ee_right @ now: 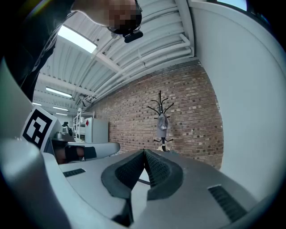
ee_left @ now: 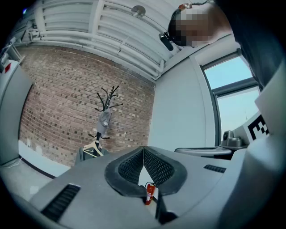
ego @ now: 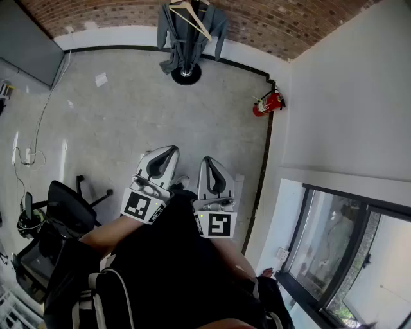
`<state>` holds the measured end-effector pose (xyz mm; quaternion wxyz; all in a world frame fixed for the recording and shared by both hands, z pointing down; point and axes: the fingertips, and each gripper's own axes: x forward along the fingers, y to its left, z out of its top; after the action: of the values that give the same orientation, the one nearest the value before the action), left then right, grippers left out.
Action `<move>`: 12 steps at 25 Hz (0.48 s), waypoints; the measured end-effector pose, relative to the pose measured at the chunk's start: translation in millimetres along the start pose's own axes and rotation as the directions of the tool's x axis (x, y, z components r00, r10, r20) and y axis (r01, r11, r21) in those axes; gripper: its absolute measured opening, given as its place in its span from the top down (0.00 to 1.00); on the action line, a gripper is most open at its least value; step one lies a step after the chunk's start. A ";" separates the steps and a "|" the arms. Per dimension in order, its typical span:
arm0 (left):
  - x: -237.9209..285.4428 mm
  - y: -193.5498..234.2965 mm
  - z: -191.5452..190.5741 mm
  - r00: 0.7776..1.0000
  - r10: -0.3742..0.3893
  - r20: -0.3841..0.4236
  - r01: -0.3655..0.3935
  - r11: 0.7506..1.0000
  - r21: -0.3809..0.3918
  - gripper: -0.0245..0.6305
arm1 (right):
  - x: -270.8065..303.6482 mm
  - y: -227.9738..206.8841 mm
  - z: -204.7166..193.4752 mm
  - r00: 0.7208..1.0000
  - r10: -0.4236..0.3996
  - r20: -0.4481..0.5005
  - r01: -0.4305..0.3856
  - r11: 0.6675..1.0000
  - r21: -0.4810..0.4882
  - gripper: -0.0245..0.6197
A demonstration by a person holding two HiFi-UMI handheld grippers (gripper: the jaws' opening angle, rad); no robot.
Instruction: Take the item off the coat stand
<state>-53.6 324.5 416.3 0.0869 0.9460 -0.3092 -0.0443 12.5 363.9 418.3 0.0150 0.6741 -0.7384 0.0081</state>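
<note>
A person stands on a concrete floor [ego: 128, 109], well apart from the coat stand [ego: 186, 75], which is at 12 o'clock against a brick wall. The stand carries a grey jacket [ego: 168, 38] on a wooden hanger [ego: 192, 16] and, higher up, a grey cap [ee_left: 104, 121]. The left claw [ego: 169, 150] and right claw [ego: 208, 160] sit side by side, each clenched on nothing. The sensible approach is to walk straight ahead, release one claw before reaching, then lift the item up off its hook rather than tugging sideways.
</note>
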 end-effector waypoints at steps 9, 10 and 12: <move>-0.3 12.9 13.2 0.999 -0.015 0.031 0.015 1.000 -0.001 0.93 | 13.8 14.8 5.8 1.000 0.022 -0.005 -0.022 1.000 0.003 0.93; -1.3 14.5 14.7 0.999 -0.010 0.039 0.010 1.000 0.000 0.93 | 14.7 16.8 5.8 1.000 0.029 -0.002 -0.029 1.000 -0.004 0.93; -3.6 17.3 17.6 0.999 -0.002 0.051 0.001 1.000 0.000 0.93 | 16.2 23.4 2.7 0.998 0.054 -0.017 -0.054 0.999 0.006 0.93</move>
<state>-69.0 310.4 402.4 0.0787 0.9448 -0.3106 -0.0687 -12.4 349.8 416.4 0.0190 0.6538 -0.7563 0.0163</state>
